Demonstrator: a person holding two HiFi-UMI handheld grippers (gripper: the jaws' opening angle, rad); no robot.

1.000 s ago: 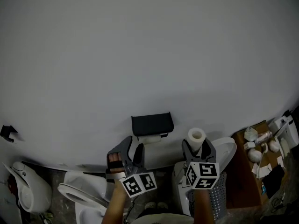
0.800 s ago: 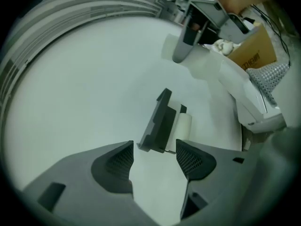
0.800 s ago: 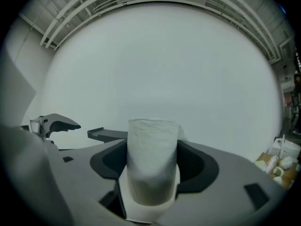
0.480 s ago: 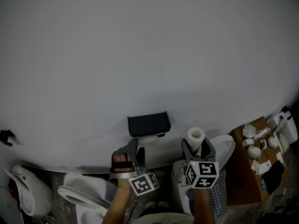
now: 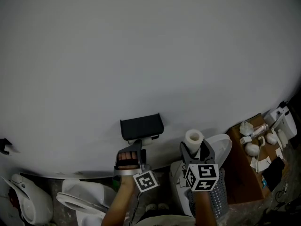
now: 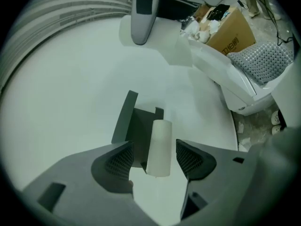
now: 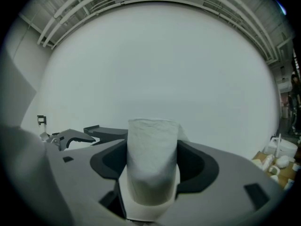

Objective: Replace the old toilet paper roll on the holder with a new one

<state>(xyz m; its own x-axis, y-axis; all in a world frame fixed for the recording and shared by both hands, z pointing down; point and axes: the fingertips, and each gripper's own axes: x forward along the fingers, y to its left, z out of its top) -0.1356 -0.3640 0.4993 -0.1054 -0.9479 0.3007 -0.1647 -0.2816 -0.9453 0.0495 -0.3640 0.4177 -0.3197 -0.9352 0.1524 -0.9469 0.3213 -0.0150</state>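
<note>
A black holder [image 5: 141, 126] hangs on the white wall, with the thin old roll [image 5: 149, 139] under it. My left gripper [image 5: 133, 147] is right below the holder. In the left gripper view the old roll [image 6: 159, 147] stands between the spread pads [image 6: 118, 161] without touching them, so the left gripper [image 6: 155, 161] is open. To the right, my right gripper [image 5: 195, 149] is shut on the full new roll [image 5: 194, 138], held upright. The new roll [image 7: 153, 159] fills the gap in the right gripper [image 7: 153, 164].
Below the left hand is a white toilet [image 5: 84, 197]. A second toilet [image 5: 223, 147] and a perforated metal bin [image 5: 217, 199] lie beside the right hand. A cardboard box [image 5: 249, 173] with small white items is at the right. Another white fixture [image 5: 23, 206] sits far left.
My left gripper has rolled and come in under the holder, so its jaws now straddle the old roll. The right gripper has kept still with the new roll.
</note>
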